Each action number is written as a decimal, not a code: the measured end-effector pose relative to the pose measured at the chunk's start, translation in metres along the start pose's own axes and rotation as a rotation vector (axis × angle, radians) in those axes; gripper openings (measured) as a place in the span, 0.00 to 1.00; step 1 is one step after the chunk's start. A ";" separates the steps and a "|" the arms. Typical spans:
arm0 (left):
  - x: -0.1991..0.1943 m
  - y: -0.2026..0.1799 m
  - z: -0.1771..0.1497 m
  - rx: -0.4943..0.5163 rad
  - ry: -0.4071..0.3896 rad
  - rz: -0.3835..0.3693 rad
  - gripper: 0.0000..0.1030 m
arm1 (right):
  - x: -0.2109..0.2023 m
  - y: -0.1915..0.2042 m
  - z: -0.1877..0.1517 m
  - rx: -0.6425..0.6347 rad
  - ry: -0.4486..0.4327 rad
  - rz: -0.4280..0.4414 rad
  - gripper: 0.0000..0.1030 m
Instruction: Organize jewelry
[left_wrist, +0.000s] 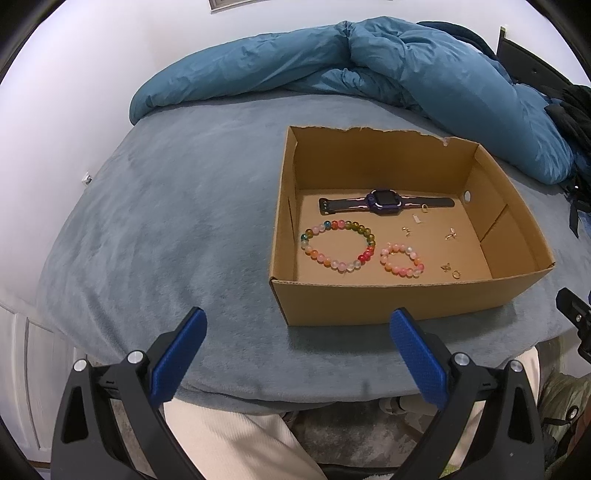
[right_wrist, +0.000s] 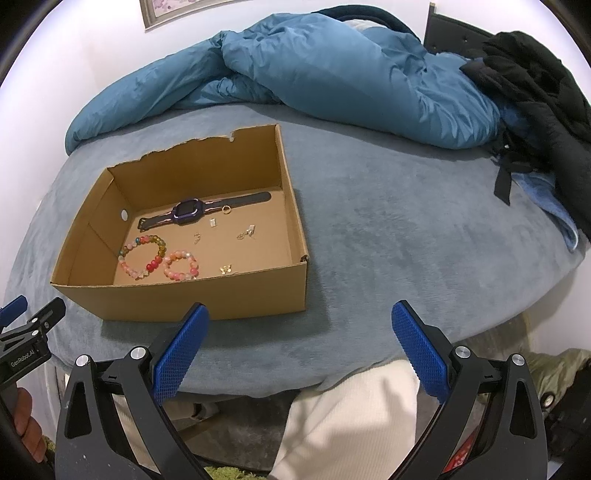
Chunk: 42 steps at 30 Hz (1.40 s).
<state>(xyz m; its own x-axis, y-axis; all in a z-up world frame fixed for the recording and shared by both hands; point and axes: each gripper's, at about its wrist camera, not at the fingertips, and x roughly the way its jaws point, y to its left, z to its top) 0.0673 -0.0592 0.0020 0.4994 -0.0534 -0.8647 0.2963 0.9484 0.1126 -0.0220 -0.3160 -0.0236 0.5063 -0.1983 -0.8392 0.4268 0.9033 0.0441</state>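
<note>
A grey-blue bed (left_wrist: 166, 221) with a rumpled blue duvet (left_wrist: 369, 62) carries the cardboard box (left_wrist: 369, 299), and both grippers hang at its near edge, spread wide and holding nothing. The box lies ahead-right of the left gripper (left_wrist: 299, 325) and ahead-left of the right gripper (right_wrist: 301, 317), both about equally near. Inside, the watch (left_wrist: 384, 201) lies crosswise by the far wall, with the large bead bracelet (left_wrist: 338, 245), the small bead bracelet (left_wrist: 402, 259) and what seem gold earrings (left_wrist: 452, 271) nearer.

We can't identify the tiny gold pieces (left_wrist: 450, 234) on the box (left_wrist: 399, 302) floor; its near wall hides the floor's front edge; picture frame (right_wrist: 177, 13) cropped.
</note>
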 end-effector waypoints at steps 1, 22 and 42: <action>0.000 0.000 0.000 0.000 -0.001 0.000 0.95 | 0.000 0.000 0.000 0.000 0.000 0.000 0.92; -0.002 -0.001 0.002 -0.002 -0.015 0.002 0.95 | -0.003 0.002 0.001 0.001 -0.001 0.001 0.92; -0.003 0.000 0.003 -0.002 -0.018 0.001 0.95 | -0.002 0.006 0.001 -0.007 -0.002 0.003 0.92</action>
<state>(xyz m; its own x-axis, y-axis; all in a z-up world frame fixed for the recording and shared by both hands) 0.0686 -0.0599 0.0060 0.5144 -0.0583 -0.8556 0.2942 0.9491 0.1122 -0.0198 -0.3104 -0.0210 0.5089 -0.1958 -0.8382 0.4198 0.9066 0.0431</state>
